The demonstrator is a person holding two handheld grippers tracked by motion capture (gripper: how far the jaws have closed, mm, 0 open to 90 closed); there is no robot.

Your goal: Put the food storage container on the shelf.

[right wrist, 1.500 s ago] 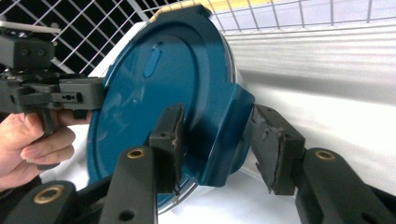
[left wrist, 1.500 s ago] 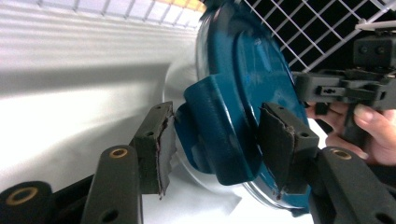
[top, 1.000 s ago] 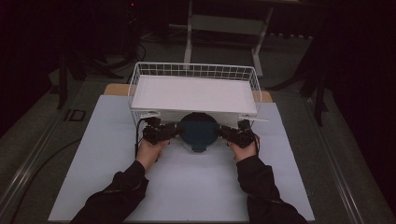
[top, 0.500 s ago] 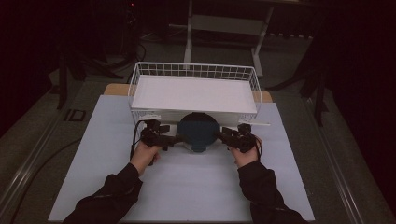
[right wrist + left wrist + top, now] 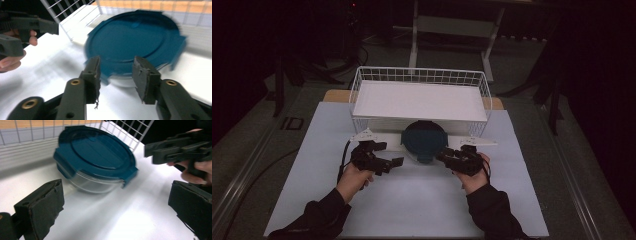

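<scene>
Glass container (image 5: 423, 141) with clip-on blue lid is sitting on the white surface (image 5: 412, 205) against the wire basket (image 5: 419, 80), looking heavy, slippery and breakable, best taken by its lid tabs, while the left gripper (image 5: 393, 159) is gaping wide and the right gripper (image 5: 443, 154), jaws just narrowing around nothing, is hovering beside it.

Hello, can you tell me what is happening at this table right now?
A person holds a tool in each hand beside a round glass container with a blue lid, which sits on the table in front of a white wire basket. The left tool is wide open; the right tool has been closing. Neither holds the container.
</scene>
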